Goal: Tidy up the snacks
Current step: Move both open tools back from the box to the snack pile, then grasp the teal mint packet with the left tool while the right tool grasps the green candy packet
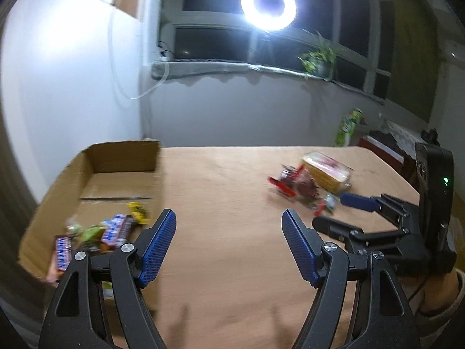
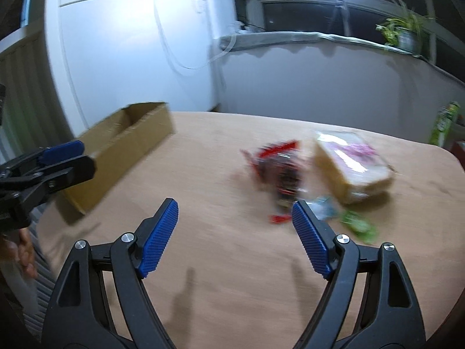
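Snacks: glossy wrapped bars (image 1: pixel 116 229) lie in the shallow corrugated cardboard box (image 1: pixel 122 157), left of and beyond the left gripper (image 1: pixel 229 244), whose ribbed blue pads stand wide apart, holding nothing. Bare tan tabletop (image 1: pixel 221 180) lies between the jaws. Right gripper (image 2: pixel 235 238), jaws also wide and empty; ahead-right sit a blurred red crinkly packet (image 2: pixel 279 171) and a rectangular clear-wrapped pack (image 2: pixel 351 165) near the rounded table edge.

I see a tan wooden table (image 1: pixel 232 261) set near a pale wall (image 1: pixel 72 72). Behind it, dark windows (image 1: pixel 218 20) show night outside. A bright ring light (image 1: pixel 268 5) on a stand glares in front of the glass. A potted plant (image 1: pixel 318 55) sits on the windowsill (image 1: pixel 203 67).
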